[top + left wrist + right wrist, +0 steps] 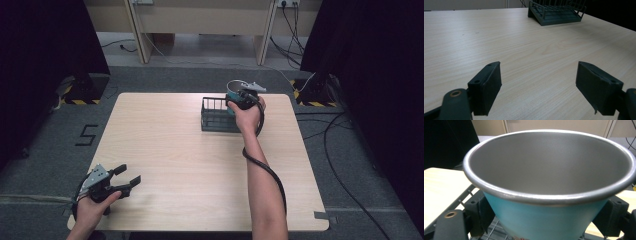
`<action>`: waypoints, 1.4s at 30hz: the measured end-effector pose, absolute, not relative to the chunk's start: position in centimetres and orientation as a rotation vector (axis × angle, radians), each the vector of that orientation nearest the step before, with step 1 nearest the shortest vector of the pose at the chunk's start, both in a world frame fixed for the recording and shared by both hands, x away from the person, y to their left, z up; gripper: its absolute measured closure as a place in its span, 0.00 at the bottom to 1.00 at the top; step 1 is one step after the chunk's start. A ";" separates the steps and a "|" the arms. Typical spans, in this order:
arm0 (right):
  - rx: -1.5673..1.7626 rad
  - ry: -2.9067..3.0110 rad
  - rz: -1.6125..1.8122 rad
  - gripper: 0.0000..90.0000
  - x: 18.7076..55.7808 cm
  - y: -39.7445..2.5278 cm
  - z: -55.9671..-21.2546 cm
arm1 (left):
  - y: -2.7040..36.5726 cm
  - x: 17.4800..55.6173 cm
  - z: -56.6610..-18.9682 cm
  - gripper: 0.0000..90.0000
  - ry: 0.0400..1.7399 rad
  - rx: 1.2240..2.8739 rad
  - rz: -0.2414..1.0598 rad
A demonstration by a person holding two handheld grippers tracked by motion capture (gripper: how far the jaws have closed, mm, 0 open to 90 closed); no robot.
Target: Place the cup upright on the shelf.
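A teal cup (544,225) with a bare metal inside and rolled rim sits upright, mouth up and empty, gripped by the right tool (546,220), whose two black jaws press against its tapering lower wall from either side. Seen from the high view, the cup (235,88) hangs at the far right part of the worktop (170,150), over the far right end of a dark wire rack (215,116), with the person's right hand (247,116) wrapped round the tool (243,98) and a black cable looping back along the forearm. Whether the cup's base already touches the rack cannot be told; in the right gripper view the rack's wires (465,200) show just below and to the side of the cup. The step in hand looks like setting the cup down into the rack or lifting it clear, and doing it well would mean keeping the cup level, lowering it straight so its base meets the wire floor squarely rather than catching a side rail, and easing the jaws apart only once the cup rests on its own, since the tapered wall could slip under a loose grip. The left tool (122,181) lies well apart at the near left corner of the worktop, held low in the left hand (92,207), its jaws spread wide with nothing between them, and pointed across the bare wood toward the rack (556,12).
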State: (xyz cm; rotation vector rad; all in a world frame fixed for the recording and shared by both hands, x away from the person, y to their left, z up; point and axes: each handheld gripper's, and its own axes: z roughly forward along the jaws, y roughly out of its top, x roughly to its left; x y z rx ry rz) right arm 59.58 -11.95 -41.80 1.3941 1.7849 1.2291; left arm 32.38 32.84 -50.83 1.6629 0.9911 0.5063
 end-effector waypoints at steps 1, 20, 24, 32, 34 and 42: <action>1.400 1.791 1.224 0.20 59.6 -11.9 -42.0 | 32.8 32.4 -50.8 0.22 0.991 1.663 0.507; 1.436 1.830 1.172 0.20 60.0 -11.6 -43.3 | 32.8 32.4 -50.8 0.22 0.991 1.660 0.504; 1.435 1.836 1.161 0.20 60.0 -11.6 -43.4 | 32.8 32.4 -50.8 0.22 0.990 1.661 0.503; 1.430 1.847 1.154 0.20 59.9 -11.6 -43.6 | 32.8 32.4 -50.8 0.22 0.986 1.665 0.503; 1.428 1.863 1.139 0.19 59.8 -11.5 -43.7 | 32.8 32.4 -50.8 0.22 0.987 1.665 0.502; 1.450 1.884 1.113 0.18 59.5 -11.3 -43.9 | 32.8 32.4 -50.8 0.22 0.987 1.666 0.501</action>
